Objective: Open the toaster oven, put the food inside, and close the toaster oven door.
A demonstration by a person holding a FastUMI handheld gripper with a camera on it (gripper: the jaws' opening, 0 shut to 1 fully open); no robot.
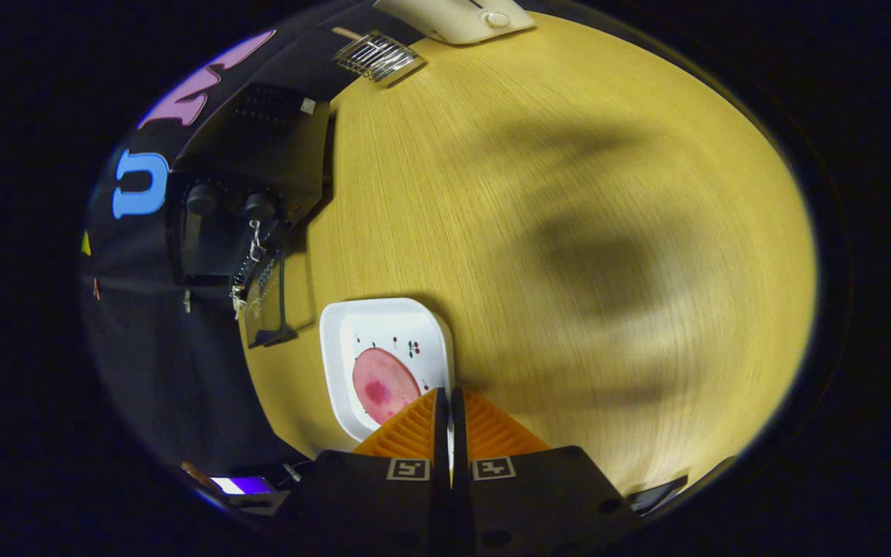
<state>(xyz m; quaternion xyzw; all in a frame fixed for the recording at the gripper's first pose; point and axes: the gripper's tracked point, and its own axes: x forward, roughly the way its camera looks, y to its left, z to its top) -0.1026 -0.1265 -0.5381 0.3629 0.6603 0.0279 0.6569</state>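
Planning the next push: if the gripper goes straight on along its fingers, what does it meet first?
Likely the white plate, near its rim beside the pink food, just ahead of the shut gripper; depth is unclear.

The pale wooden table [554,193] is carrying a black toaster oven [248,193], a white square plate [337,340], a small wire rack [377,56] and a cream appliance [457,17] lying directly on it.

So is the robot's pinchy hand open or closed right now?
Closed. The two orange fingers sit side by side with just a thin slit between them, holding nothing, just short of the white plate with the pink food.
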